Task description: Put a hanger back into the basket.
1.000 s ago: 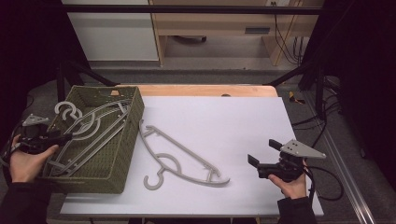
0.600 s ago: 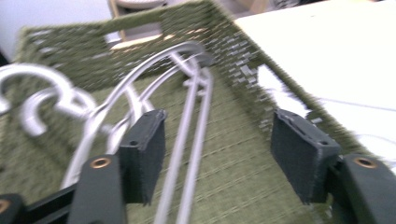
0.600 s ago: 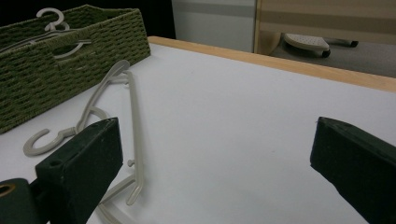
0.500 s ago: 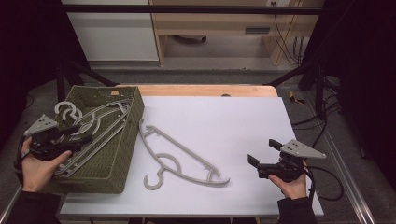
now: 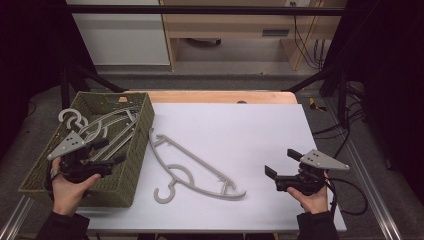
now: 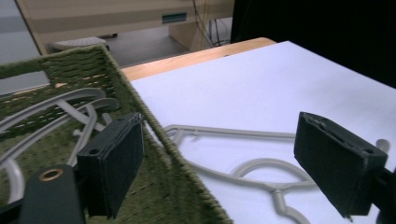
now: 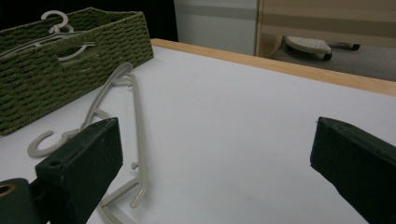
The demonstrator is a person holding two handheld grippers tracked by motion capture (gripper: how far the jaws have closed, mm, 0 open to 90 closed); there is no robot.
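High view: the green basket (image 5: 131, 165) sits at 9 o'clock on the white table (image 5: 240, 130). Grey hangers in the basket (image 5: 107, 127) look already packed. One loose hanger (image 5: 192, 170) lies flat on the table just beside the basket, so I think that one is left to do. The left gripper (image 5: 112, 152) hangs over the basket; its jaws have just been opening, with nothing between them. The right gripper (image 5: 282, 165) waits at 4 o'clock, jaws wide and empty. Beyond the table are a grey floor and wooden furniture.

Left gripper view: black jaws stand wide apart over the basket wall (image 6: 154, 135), and the loose hanger (image 6: 261, 165) lies past it at 4 o'clock.

Right gripper view: wide empty jaws, with the loose hanger (image 7: 137, 121) at 9 o'clock and the basket (image 7: 70, 70) at 10 o'clock.
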